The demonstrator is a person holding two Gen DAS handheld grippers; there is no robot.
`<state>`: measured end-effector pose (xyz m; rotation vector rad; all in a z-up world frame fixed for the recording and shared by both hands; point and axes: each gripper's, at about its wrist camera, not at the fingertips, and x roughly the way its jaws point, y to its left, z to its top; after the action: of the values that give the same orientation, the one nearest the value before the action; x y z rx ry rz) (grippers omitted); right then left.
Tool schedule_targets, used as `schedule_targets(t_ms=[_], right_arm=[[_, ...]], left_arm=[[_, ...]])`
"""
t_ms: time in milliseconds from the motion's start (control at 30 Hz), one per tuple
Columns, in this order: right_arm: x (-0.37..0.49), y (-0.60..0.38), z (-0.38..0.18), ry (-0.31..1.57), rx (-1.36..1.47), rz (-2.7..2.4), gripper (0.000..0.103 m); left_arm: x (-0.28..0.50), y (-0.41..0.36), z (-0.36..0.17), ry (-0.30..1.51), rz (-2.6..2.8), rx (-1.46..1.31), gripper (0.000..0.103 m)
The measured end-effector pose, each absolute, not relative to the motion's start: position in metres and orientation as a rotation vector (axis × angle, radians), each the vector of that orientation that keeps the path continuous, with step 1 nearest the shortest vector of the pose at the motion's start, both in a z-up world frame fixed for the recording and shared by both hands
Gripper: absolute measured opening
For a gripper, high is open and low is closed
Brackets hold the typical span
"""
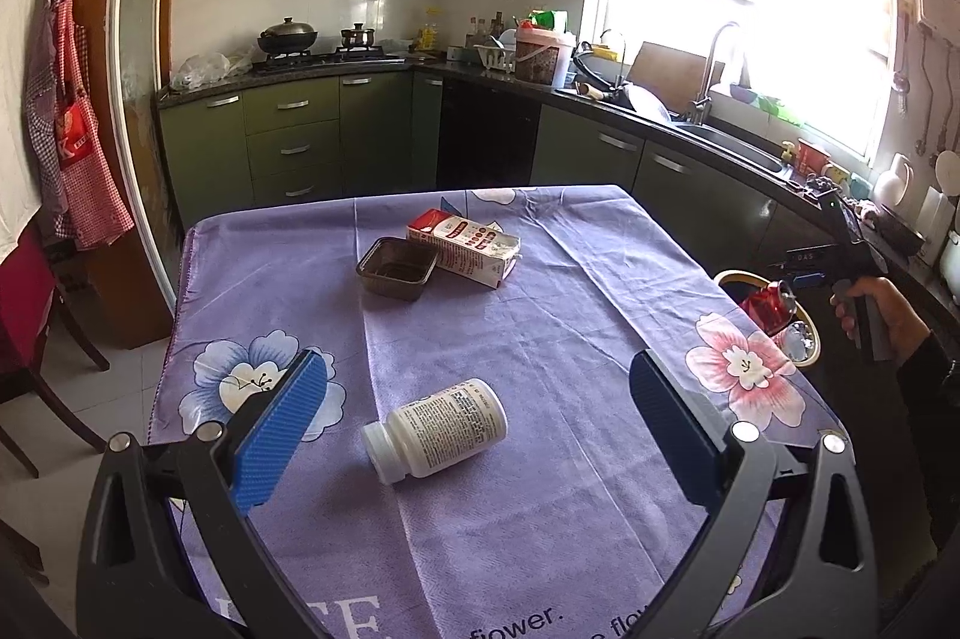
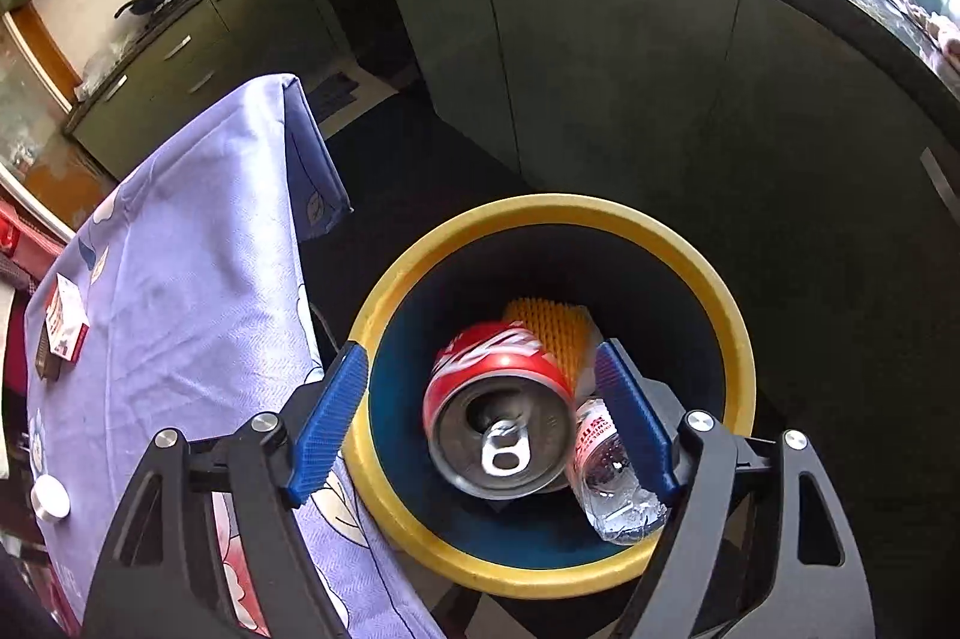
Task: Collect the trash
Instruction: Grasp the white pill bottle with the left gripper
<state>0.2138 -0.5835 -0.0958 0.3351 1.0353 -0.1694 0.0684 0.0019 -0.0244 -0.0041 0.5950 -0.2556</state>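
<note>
A white pill bottle (image 1: 435, 429) lies on its side on the purple flowered tablecloth (image 1: 540, 315), between the wide-open fingers of my left gripper (image 1: 480, 423). Farther back lie a red-and-white milk carton (image 1: 465, 246) and a dark plastic tray (image 1: 397, 267). My right gripper (image 2: 486, 423) is open above the yellow-rimmed bin (image 2: 600, 219) beside the table. A red soda can (image 2: 501, 414) is between its fingers, blurred, not touching either pad, over the bin. A clear plastic bottle (image 2: 612, 483) and a yellow ribbed item (image 2: 555, 324) lie in the bin.
Green kitchen cabinets (image 1: 288, 141) and a dark counter with a sink (image 1: 720, 141) wrap the room behind the table. A dark wooden chair (image 1: 36, 339) stands at the left. The table edge (image 2: 312, 339) sits right beside the bin.
</note>
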Motion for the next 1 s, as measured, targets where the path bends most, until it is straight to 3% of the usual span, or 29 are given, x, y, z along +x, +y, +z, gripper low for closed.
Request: schedule_targets(t_ms=[500,1000], right_arm=[[0.154,-0.499,-0.041,0.94,0.213,0.017,0.078],[0.137,-0.44,-0.054,0.976,0.199,0.128,0.078]], left_arm=[[0.104,-0.013,-0.071,0.705,-0.542,0.208,0.096],[0.165,-0.005,-0.112,0.884,-0.852,0.35,0.096]])
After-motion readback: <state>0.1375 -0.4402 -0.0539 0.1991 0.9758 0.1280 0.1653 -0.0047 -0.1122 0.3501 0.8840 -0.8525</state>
